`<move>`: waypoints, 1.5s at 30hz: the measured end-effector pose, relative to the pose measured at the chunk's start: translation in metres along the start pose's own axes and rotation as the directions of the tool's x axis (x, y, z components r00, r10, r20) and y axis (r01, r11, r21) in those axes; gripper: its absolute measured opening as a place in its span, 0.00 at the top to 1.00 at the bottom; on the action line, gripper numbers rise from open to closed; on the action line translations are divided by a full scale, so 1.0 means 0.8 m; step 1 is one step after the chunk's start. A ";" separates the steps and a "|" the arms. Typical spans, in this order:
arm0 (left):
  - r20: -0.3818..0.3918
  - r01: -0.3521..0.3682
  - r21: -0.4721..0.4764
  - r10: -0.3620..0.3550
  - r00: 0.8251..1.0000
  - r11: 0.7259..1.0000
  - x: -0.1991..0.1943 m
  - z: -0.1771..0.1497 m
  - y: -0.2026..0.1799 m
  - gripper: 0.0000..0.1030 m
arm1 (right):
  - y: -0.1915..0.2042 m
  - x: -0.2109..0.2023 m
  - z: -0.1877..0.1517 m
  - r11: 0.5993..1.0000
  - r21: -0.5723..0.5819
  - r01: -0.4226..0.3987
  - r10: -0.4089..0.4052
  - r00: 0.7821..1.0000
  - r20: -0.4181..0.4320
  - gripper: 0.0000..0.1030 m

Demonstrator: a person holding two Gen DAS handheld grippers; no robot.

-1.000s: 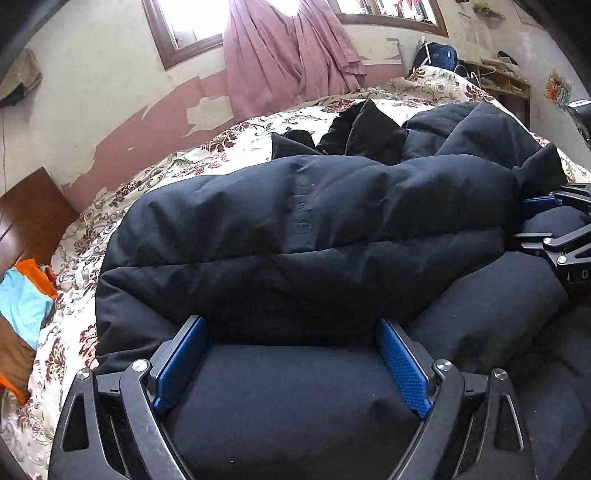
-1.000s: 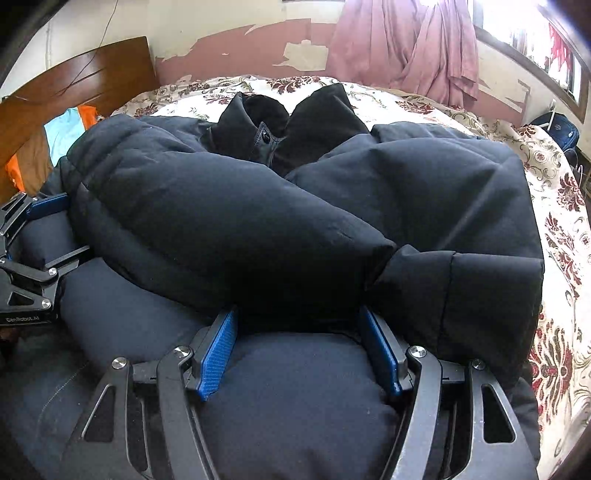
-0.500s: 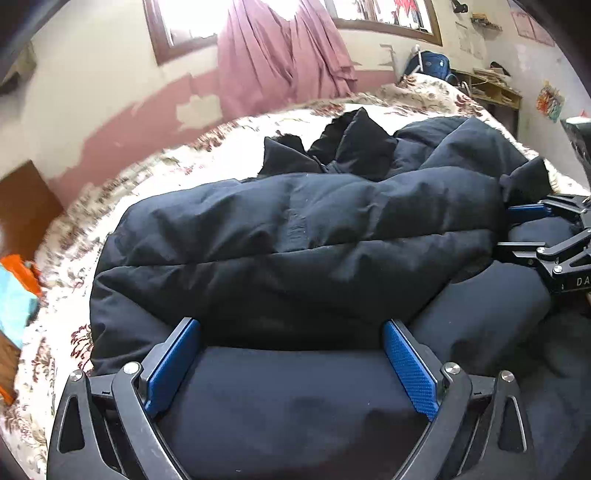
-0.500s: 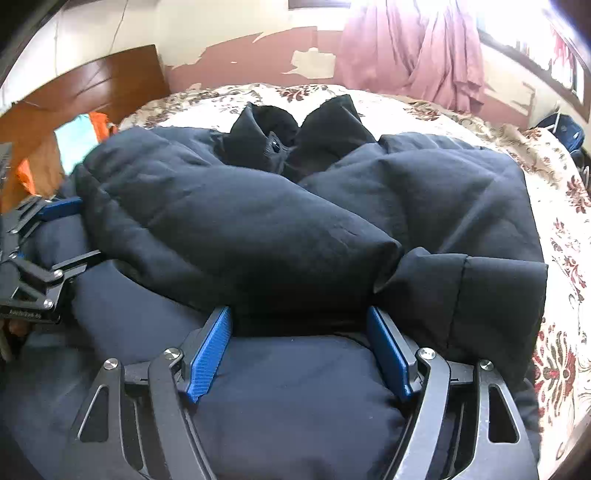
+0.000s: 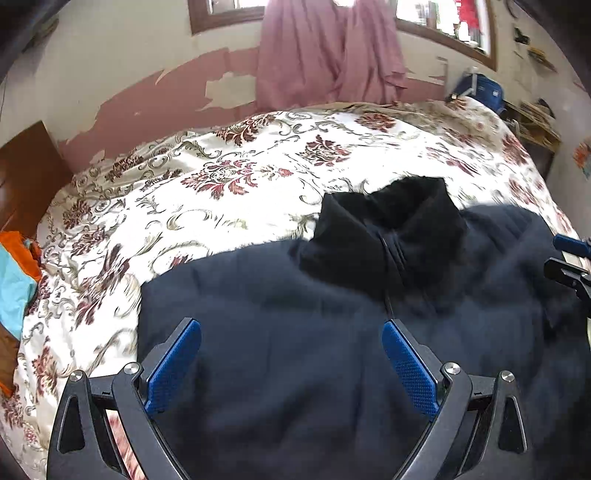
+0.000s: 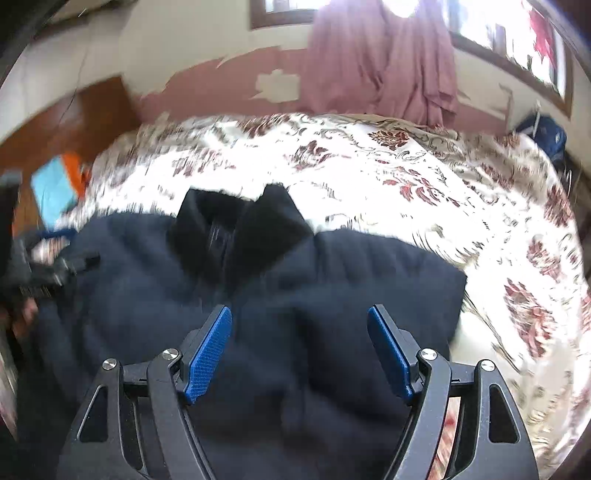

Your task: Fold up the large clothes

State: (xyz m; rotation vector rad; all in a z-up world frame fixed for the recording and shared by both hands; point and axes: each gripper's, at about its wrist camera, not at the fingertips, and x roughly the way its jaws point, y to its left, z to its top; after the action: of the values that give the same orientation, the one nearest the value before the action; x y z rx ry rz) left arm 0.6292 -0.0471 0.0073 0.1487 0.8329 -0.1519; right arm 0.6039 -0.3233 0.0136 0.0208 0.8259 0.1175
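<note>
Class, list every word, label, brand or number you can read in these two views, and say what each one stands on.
None can be read.
The dark jacket shows no legible label.
Both grippers show no readable marking.
The items on the far shelf are too blurred to read.

Daylight from windows point(image 5: 443, 26), fisheye bending, right view motion-blurred.

Big bed point(image 5: 258, 177) with white cover, red flowers. Far wall point(image 5: 140, 107) pink below, paint peeling. Pink curtain point(image 5: 325, 51) hangs at bright windows point(image 5: 443, 18). Brown wood headboard point(image 5: 26, 177) at left. Shelf point(image 5: 535, 122) far right.
</note>
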 end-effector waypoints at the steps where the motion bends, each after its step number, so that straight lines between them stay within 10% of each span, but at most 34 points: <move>1: -0.008 -0.006 -0.011 0.006 1.000 1.000 0.012 0.012 -0.001 0.04 | -0.003 0.013 0.012 0.999 0.037 -0.004 0.004 1.000 0.002 0.31; 9: -0.033 -0.026 -0.091 0.023 0.999 0.996 0.093 0.074 -0.009 0.04 | 0.012 0.114 0.071 0.981 0.176 -0.084 0.084 0.996 0.009 0.34; 13: -0.036 -0.027 -0.096 0.024 0.999 0.995 0.122 0.094 -0.018 0.07 | 0.031 0.154 0.087 0.985 0.152 -0.085 0.088 0.996 -0.018 0.54; 20: -0.035 0.104 -0.131 -0.110 0.993 0.986 0.132 0.099 -0.021 0.91 | 0.037 0.166 0.084 0.988 0.144 -0.058 0.065 0.997 -0.046 0.84; 35: 0.064 0.169 -0.308 -0.157 0.986 0.936 0.018 0.030 0.058 0.96 | -0.001 0.019 0.018 0.999 -0.027 -0.045 0.047 0.998 0.048 0.96; 45: 0.048 0.132 -0.223 -0.125 0.991 0.966 0.001 -0.050 0.041 0.96 | 0.003 0.016 -0.046 0.991 -0.131 -0.031 0.027 0.999 -0.032 0.96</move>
State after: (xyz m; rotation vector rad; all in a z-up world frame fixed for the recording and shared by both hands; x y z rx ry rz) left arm 0.6073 -0.0071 -0.0177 -0.1219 0.8208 -0.1801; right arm 0.5856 -0.3203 -0.0207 -0.0933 0.8463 0.2000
